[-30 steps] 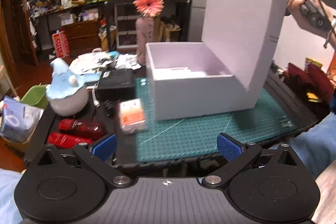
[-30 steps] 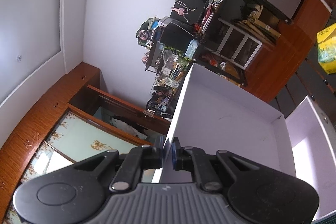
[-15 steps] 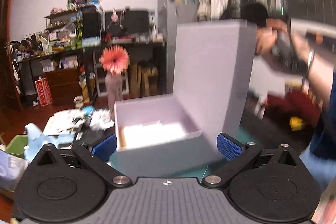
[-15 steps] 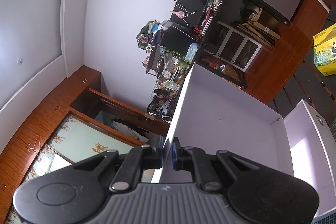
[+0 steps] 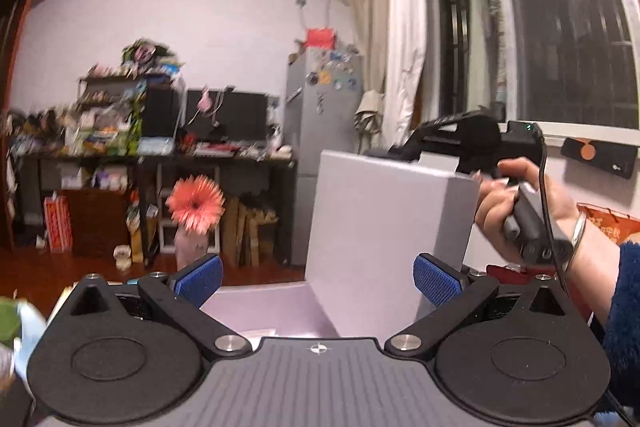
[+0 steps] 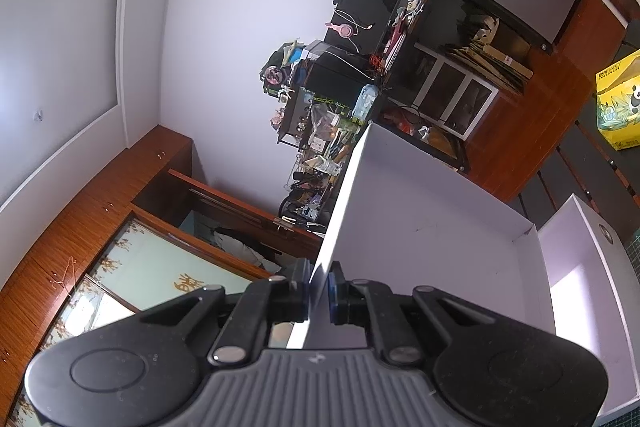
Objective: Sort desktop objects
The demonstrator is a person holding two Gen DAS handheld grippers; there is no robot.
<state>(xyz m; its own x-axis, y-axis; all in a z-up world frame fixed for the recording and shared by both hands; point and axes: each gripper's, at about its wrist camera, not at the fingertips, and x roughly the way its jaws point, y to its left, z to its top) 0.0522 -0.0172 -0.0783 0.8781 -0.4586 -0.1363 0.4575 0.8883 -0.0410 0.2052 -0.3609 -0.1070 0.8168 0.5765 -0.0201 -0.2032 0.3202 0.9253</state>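
A white box [image 5: 272, 311] stands open below my left gripper [image 5: 318, 279], whose blue pads are spread wide with nothing between them. Its hinged lid [image 5: 388, 231] stands upright. My right gripper [image 6: 319, 291] is shut on the lid's [image 6: 424, 239] top edge, its two pads pinching the thin white wall. In the left wrist view a hand [image 5: 516, 203] holds that right gripper [image 5: 394, 151] at the lid's upper corner. The inside of the box [image 6: 576, 291] shows pale at the right of the right wrist view. The desktop objects are out of sight.
A pink flower in a vase [image 5: 195, 205] stands behind the box. Farther back are a cluttered shelf and desk [image 5: 120, 135], a grey fridge [image 5: 324, 131] and a curtained window [image 5: 540, 27]. A yellow carton [image 6: 618, 103] lies on the floor.
My left gripper has risen and tilted upward, so the mat and desktop objects dropped out of view and the box now fills only the bottom. My right gripper stays shut on the lid.
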